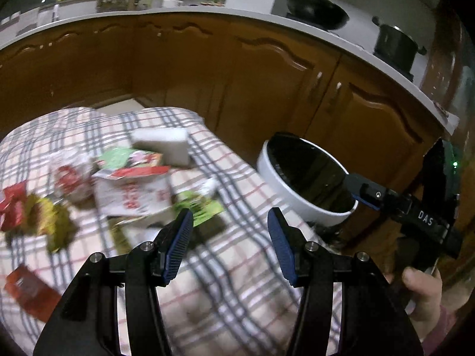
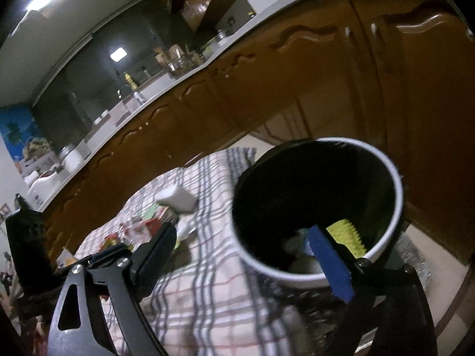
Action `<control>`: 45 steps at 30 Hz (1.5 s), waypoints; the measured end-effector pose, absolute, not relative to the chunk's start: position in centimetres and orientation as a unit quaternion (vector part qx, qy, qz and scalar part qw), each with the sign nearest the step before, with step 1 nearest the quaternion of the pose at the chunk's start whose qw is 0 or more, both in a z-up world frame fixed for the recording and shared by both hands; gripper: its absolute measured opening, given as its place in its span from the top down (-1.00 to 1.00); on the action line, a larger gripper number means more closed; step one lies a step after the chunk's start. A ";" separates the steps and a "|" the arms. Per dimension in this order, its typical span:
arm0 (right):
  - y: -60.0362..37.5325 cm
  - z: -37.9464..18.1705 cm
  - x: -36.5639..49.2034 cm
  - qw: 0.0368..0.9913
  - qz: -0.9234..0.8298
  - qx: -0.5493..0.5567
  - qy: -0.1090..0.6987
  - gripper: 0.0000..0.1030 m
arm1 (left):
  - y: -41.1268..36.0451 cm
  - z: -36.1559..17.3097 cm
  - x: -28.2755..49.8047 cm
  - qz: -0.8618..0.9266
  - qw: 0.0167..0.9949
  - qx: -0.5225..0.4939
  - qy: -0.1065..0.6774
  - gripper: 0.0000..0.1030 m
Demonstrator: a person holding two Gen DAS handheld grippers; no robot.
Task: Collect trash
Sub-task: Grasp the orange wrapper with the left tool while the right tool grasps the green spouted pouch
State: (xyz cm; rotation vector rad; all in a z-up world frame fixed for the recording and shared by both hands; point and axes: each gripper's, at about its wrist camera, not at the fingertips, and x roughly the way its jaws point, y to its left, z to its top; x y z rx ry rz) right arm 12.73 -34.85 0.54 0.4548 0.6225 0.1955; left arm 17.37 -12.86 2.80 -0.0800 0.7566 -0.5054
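Observation:
Snack wrappers lie on the checked tablecloth (image 1: 237, 281): a white and red packet (image 1: 133, 195), a green wrapper (image 1: 199, 207), yellow and red ones (image 1: 38, 219) and a red packet (image 1: 29, 293). My left gripper (image 1: 230, 219) hangs open above the cloth, just right of the green wrapper, with nothing between its blue pads. A white bin with a black liner (image 2: 394, 184) stands at the table's right edge. My right gripper (image 2: 242, 228) is wide open over the bin's mouth and empty. Inside the bin lie a yellow-green piece (image 2: 347, 234) and some pale trash (image 2: 299, 246).
A white block (image 1: 163, 145) rests on the far side of the cloth. Brown kitchen cabinets (image 1: 267, 89) run close behind the table and bin, under a counter with a wok (image 1: 314, 9) and a pot (image 1: 394, 44). A hand (image 1: 421, 290) holds the right gripper.

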 end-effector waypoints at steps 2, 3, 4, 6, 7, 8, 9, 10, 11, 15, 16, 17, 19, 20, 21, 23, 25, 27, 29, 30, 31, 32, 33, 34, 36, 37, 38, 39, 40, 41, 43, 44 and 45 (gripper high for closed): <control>-33.8 0.4 12.6 0.921 0.103 0.218 0.306 -0.80 | -11.5 2.9 16.8 -0.236 0.900 -0.044 0.363 -0.02; -33.3 0.3 12.5 0.921 0.106 0.217 0.307 -0.81 | -10.7 2.9 16.4 -0.229 0.902 -0.046 0.362 -0.02; -32.7 0.3 12.5 0.920 0.110 0.215 0.308 -0.81 | -10.2 2.9 16.3 -0.225 0.904 -0.048 0.361 -0.02; -31.8 0.2 12.4 0.919 0.117 0.212 0.310 -0.81 | -8.6 3.0 15.7 -0.215 0.907 -0.054 0.358 -0.02; -31.2 0.2 12.4 0.918 0.123 0.210 0.312 -0.81 | -8.2 3.0 15.6 -0.211 0.908 -0.056 0.357 -0.02; -30.7 0.2 12.4 0.918 0.126 0.209 0.313 -0.81 | -7.3 3.0 15.3 -0.206 0.910 -0.059 0.356 -0.02; -30.0 0.2 12.1 0.917 0.129 0.208 0.314 -0.81 | -6.9 3.0 15.1 -0.202 0.911 -0.061 0.355 -0.02; -29.6 0.1 12.1 0.917 0.133 0.206 0.315 -0.81 | -6.3 3.0 15.0 -0.198 0.911 -0.063 0.355 -0.02; -29.1 0.1 12.0 0.916 0.137 0.205 0.317 -0.81 | -5.9 3.0 14.9 -0.194 0.912 -0.065 0.356 -0.02; -27.2 -0.1 11.9 0.914 0.149 0.199 0.321 -0.81 | -4.2 2.7 14.2 -0.186 0.912 -0.070 0.358 -0.02; -26.8 -0.1 11.9 0.913 0.152 0.197 0.322 -0.81 | -3.9 2.6 14.0 -0.184 0.913 -0.070 0.357 -0.02; -26.3 -0.1 11.9 0.913 0.155 0.195 0.324 -0.81 | -3.5 2.6 13.9 -0.181 0.914 -0.069 0.357 -0.02; -25.6 -0.1 11.9 0.913 0.159 0.190 0.325 -0.81 | -2.9 2.6 13.7 -0.176 0.915 -0.069 0.357 -0.02; -25.2 -0.2 11.9 0.912 0.161 0.188 0.326 -0.81 | -2.6 2.6 13.6 -0.174 0.915 -0.070 0.357 -0.02; -25.0 -0.2 11.9 0.912 0.163 0.188 0.327 -0.81 | -2.3 2.6 13.5 -0.172 0.915 -0.070 0.358 -0.02; -24.3 -0.4 12.1 0.909 0.169 0.189 0.330 -0.81 | -1.6 2.6 13.3 -0.169 0.915 -0.070 0.359 -0.02; -23.7 -0.5 12.3 0.906 0.173 0.193 0.335 -0.81 | -1.0 2.6 13.2 -0.166 0.916 -0.068 0.359 -0.02; -23.0 -0.9 12.6 0.903 0.178 0.194 0.340 -0.81 | -0.3 2.6 13.0 -0.161 0.918 -0.063 0.357 -0.02; -22.3 -1.2 12.9 0.900 0.183 0.193 0.344 -0.81 | 0.5 2.6 12.9 -0.155 0.919 -0.058 0.357 -0.04; -22.0 -1.3 13.0 0.899 0.185 0.194 0.346 -0.81 | 0.8 2.5 12.8 -0.151 0.920 -0.056 0.357 -0.11; -21.7 -1.5 13.2 0.897 0.187 0.198 0.349 -0.81 | 1.2 2.5 12.8 -0.146 0.921 -0.055 0.356 -0.17; -21.5 -1.7 13.4 0.894 0.191 0.204 0.351 -0.81 | 1.7 2.5 12.7 -0.141 0.922 -0.054 0.356 -0.18; -21.3 -1.8 13.6 0.892 0.192 0.210 0.352 -0.80 | 2.0 2.4 12.7 -0.136 0.923 -0.053 0.356 -0.18; -21.3 -1.9 13.7 0.891 0.190 0.216 0.351 -0.80 | 2.2 2.4 12.8 -0.134 0.923 -0.053 0.356 -0.19; -21.4 -2.0 14.0 0.891 0.184 0.229 0.346 -0.79 | 2.8 2.2 13.0 -0.127 0.923 -0.052 0.359 -0.19; -21.4 -2.1 14.1 0.891 0.182 0.234 0.345 -0.77 | 3.0 2.1 13.1 -0.123 0.924 -0.051 0.359 -0.20; -21.5 -2.2 14.3 0.889 0.179 0.243 0.345 -0.75 | 3.3 2.0 13.2 -0.120 0.924 -0.049 0.360 -0.21; -21.6 -2.4 14.6 0.886 0.178 0.253 0.347 -0.68 | 3.5 1.8 13.4 -0.116 0.924 -0.047 0.362 -0.22; -21.6 -2.6 14.8 0.883 0.176 0.259 0.350 -0.63 | 3.7 1.7 13.6 -0.113 0.923 -0.046 0.364 -0.22; -21.7 -2.8 15.2 0.878 0.175 0.268 0.356 -0.55 | 3.9 1.4 13.8 -0.108 0.923 -0.044 0.367 -0.22; -21.7 -3.3 15.7 0.871 0.173 0.280 0.365 -0.44 | 4.1 0.9 14.4 -0.101 0.920 -0.041 0.375 -0.22; -21.6 -3.5 16.0 0.867 0.172 0.286 0.369 -0.40 | 4.2 0.5 14.8 -0.101 0.918 -0.038 0.381 -0.22; -21.6 -3.7 16.2 0.863 0.177 0.291 0.374 -0.29 | 4.2 0.1 15.1 -0.101 0.916 -0.033 0.387 -0.22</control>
